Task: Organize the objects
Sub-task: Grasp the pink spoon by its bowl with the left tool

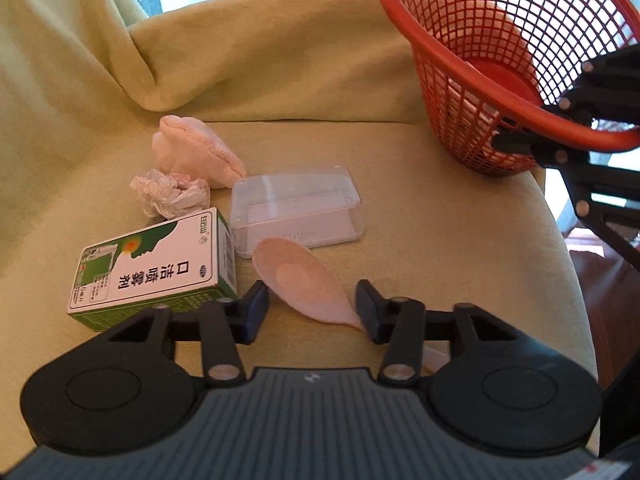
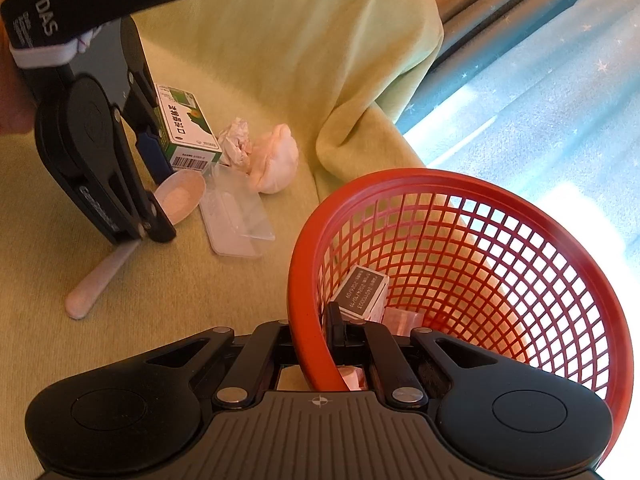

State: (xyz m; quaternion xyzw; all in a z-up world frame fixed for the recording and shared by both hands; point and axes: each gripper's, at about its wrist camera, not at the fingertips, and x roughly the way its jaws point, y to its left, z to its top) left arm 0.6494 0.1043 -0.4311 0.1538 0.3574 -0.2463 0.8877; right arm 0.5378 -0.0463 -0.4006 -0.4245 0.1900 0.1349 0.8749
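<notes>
A pale pink spoon (image 1: 304,280) lies on the green cushion (image 1: 420,240), its bowl toward the clear plastic box (image 1: 296,208). My left gripper (image 1: 312,308) straddles the spoon's neck, its jaws a little apart; the spoon touches the right finger while the left pad stands just clear of it. In the right wrist view the spoon (image 2: 180,196) rests flat under the left gripper (image 2: 158,194), its handle sticking out toward me. My right gripper (image 2: 310,332) is shut on the rim of the red mesh basket (image 2: 304,248), also visible from the left wrist: right gripper (image 1: 536,124), red mesh basket (image 1: 452,64).
A green-and-white medicine box (image 1: 156,276), crumpled paper (image 1: 168,196) and a bundled pink cloth (image 1: 196,152) lie left of the clear box. The basket holds a small box with a dark label (image 2: 362,292). A draped green blanket (image 1: 260,60) rises behind; the cushion edge drops at right.
</notes>
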